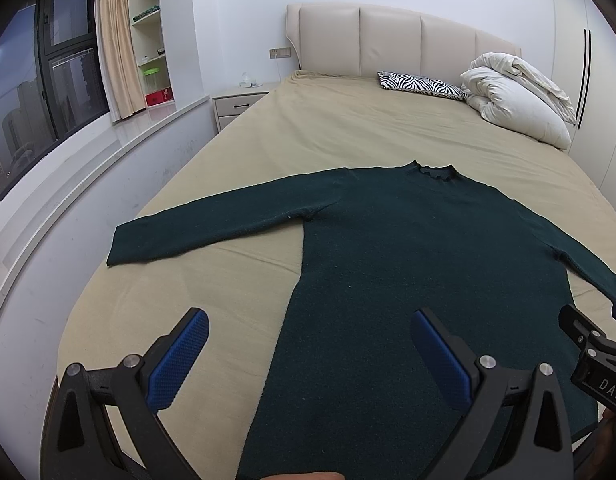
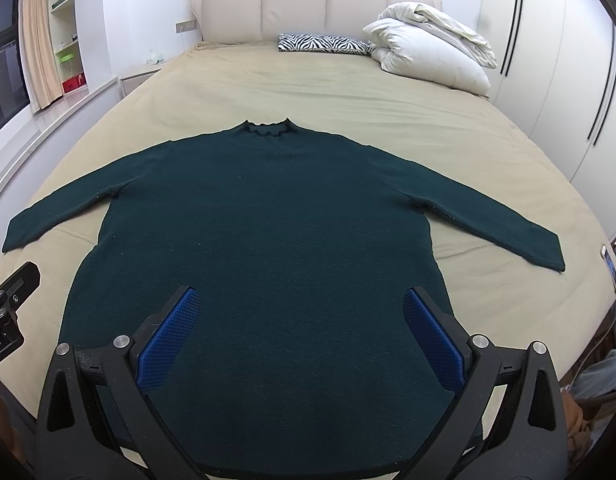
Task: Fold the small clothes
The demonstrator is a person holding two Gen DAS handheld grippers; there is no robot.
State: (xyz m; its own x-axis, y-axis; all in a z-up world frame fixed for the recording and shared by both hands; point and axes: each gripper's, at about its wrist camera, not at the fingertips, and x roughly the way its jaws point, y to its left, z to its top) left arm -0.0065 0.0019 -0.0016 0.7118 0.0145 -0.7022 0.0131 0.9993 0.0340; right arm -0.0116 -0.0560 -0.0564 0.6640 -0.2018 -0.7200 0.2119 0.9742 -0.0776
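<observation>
Lying flat on the tan bed, the dark green sweater has both sleeves spread outward. Left gripper and right gripper hover above its hem, jaws wide apart and holding nothing.

1. Both views bright, even indoor light from overhead; no hard glare.
2. Window dark, dusk outside, adds no light.
3. Shadows soft: faint ones under the sweater edges & beside the duvet.
4. Strong fisheye bend: bed edges & walls curve, black vignette in corners.
5. Centre sharp; gripper fingers up close slightly soft, dark knit shows little detail.
</observation>
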